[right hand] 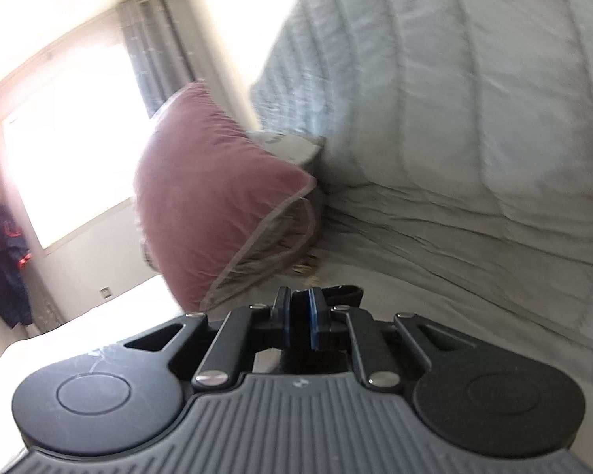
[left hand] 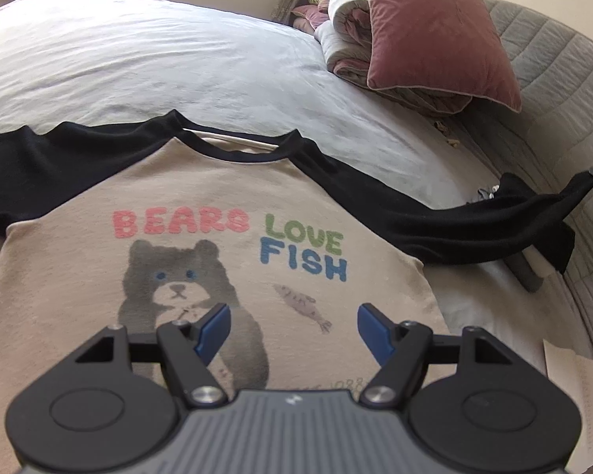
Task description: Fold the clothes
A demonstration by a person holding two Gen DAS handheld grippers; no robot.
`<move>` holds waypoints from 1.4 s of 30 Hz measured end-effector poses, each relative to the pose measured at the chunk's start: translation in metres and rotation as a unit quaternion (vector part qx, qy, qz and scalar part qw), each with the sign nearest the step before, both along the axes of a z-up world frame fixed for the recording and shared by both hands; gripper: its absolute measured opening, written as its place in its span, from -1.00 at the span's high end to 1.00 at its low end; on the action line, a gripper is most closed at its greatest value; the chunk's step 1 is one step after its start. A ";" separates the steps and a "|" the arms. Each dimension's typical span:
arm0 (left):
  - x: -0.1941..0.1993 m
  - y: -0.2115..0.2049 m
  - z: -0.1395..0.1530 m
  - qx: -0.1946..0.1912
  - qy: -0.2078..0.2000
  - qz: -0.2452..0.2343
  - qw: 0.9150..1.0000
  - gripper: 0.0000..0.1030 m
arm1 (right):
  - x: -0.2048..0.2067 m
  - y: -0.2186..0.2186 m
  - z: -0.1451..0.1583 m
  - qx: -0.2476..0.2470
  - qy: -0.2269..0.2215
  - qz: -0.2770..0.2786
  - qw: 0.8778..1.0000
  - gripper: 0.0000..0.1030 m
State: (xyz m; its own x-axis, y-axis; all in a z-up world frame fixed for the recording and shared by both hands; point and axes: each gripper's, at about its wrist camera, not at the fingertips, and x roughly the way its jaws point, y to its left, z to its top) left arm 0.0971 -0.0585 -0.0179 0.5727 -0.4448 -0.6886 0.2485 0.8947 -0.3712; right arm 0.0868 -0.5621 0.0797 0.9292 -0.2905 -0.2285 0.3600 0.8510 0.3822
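Now the right gripper [right hand: 300,322] is clamped tight on the cuff of the black sleeve [left hand: 474,229], lifted off the bed [left hand: 178,63] at the far right edge of the left wrist view. The shirt [left hand: 225,237] lies flat, print up, soft cream jersey with a fuzzy grey bear. The left gripper [left hand: 292,330] hovers over the chest, jaws wide apart, grasping nothing. Best bet: carry the sleeve across the body in a smooth arc, keeping it taut, left pads pinning the shoulder seam. The right wrist view is blurred, so how much fabric is caught is hard to say. A plush mauve pillow [left hand: 435,27] sits beyond.
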 end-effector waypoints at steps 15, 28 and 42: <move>0.006 0.066 0.002 -0.090 0.022 0.023 0.995 -0.37 | 0.028 0.133 0.070 -0.061 -0.026 0.160 0.985 0.80; 0.048 0.115 -0.013 -0.230 0.010 0.028 0.973 -0.40 | 0.080 0.266 0.056 -0.071 0.013 0.305 0.950 0.80; 0.057 0.151 -0.077 -0.405 0.080 0.092 0.906 -0.54 | 0.066 0.369 -0.071 0.033 0.118 0.404 0.906 0.80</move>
